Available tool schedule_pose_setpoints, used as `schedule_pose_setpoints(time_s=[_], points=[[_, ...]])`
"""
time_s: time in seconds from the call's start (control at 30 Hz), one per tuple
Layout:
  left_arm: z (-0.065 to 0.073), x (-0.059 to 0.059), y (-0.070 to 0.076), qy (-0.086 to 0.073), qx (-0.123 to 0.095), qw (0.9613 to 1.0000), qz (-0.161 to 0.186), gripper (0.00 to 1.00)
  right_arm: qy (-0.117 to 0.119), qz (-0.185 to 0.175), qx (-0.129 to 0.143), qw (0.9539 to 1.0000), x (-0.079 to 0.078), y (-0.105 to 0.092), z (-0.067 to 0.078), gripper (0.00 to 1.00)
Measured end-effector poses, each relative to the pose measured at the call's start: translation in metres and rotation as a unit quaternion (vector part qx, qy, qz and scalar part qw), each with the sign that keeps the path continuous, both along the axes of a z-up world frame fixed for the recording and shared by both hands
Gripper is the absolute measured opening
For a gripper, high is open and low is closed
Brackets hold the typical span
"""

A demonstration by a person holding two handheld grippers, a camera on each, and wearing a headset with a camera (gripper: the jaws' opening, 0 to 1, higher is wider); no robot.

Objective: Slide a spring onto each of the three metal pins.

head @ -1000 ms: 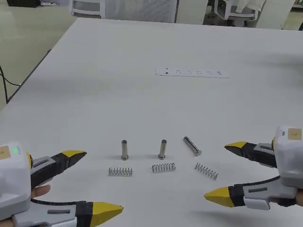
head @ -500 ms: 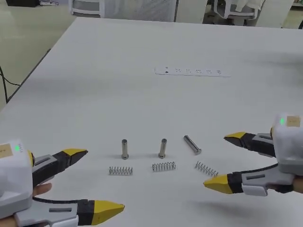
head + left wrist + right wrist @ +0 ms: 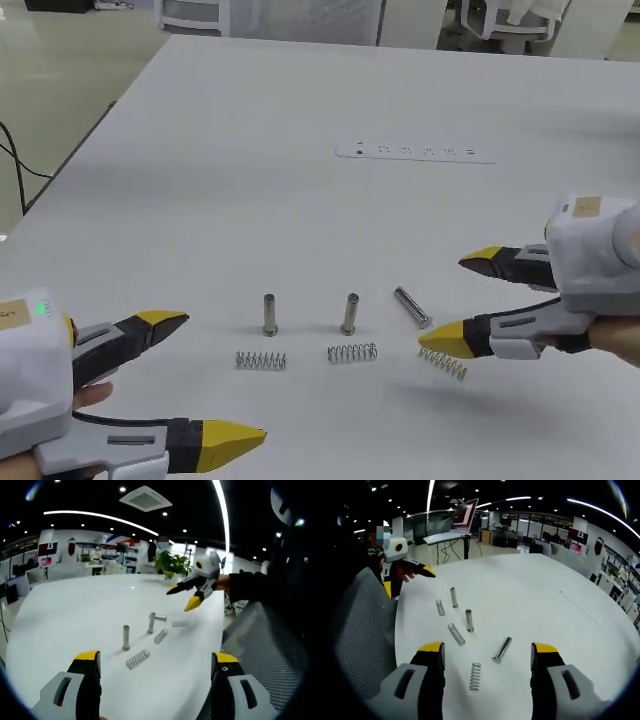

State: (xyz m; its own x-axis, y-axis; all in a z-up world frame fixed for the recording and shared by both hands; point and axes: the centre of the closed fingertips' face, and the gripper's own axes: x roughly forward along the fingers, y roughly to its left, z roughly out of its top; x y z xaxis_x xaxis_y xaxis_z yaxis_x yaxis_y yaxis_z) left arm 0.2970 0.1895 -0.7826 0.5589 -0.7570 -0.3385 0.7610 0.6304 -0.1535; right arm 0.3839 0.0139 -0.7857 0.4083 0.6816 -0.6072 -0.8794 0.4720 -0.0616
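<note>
- A silver metal pin lies flat on the white surface, two upright silver pins left of it, three coil springs alongside.
- Yellow-tipped right tool, jaws apart and empty, hovers just right of it, perhaps over one spring.
- Yellow-tipped left tool, jaws apart, sits well left.

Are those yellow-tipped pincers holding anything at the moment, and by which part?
Nothing is held. The left gripper and the right gripper are both open and empty; all three springs and pins sit free on the table.
</note>
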Motion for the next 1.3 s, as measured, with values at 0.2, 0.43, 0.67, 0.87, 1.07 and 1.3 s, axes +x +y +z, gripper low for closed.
schedule_pose_setpoints(time_s=[0.2,0.43,0.67,0.87,1.07,1.3], points=[[-0.001,-0.001,0.000,0.001,0.001,1.0000,0.000,0.88,0.013,-0.009,-0.017,0.9997,0.013,0.004,-0.006,0.62],[0.000,-0.001,0.000,0.000,0.002,1.0000,-0.001,0.88,0.027,-0.028,-0.036,0.9986,0.027,0.007,-0.014,0.56],[-0.001,-0.001,0.001,0.001,0.004,1.0000,-0.001,0.88,0.039,-0.045,-0.052,0.9969,0.037,0.010,-0.024,0.48],[-0.001,-0.002,0.000,0.001,0.004,1.0000,-0.002,0.88,0.046,-0.056,-0.072,0.9948,0.045,0.012,-0.035,0.44],[-0.002,-0.001,0.000,0.001,0.005,1.0000,-0.002,0.88,0.062,-0.073,-0.085,0.9918,0.052,0.010,-0.045,0.41],[-0.001,0.001,0.002,-0.001,0.004,1.0000,0.000,0.88,0.079,-0.087,-0.094,0.9885,0.056,0.012,-0.052,0.36]])
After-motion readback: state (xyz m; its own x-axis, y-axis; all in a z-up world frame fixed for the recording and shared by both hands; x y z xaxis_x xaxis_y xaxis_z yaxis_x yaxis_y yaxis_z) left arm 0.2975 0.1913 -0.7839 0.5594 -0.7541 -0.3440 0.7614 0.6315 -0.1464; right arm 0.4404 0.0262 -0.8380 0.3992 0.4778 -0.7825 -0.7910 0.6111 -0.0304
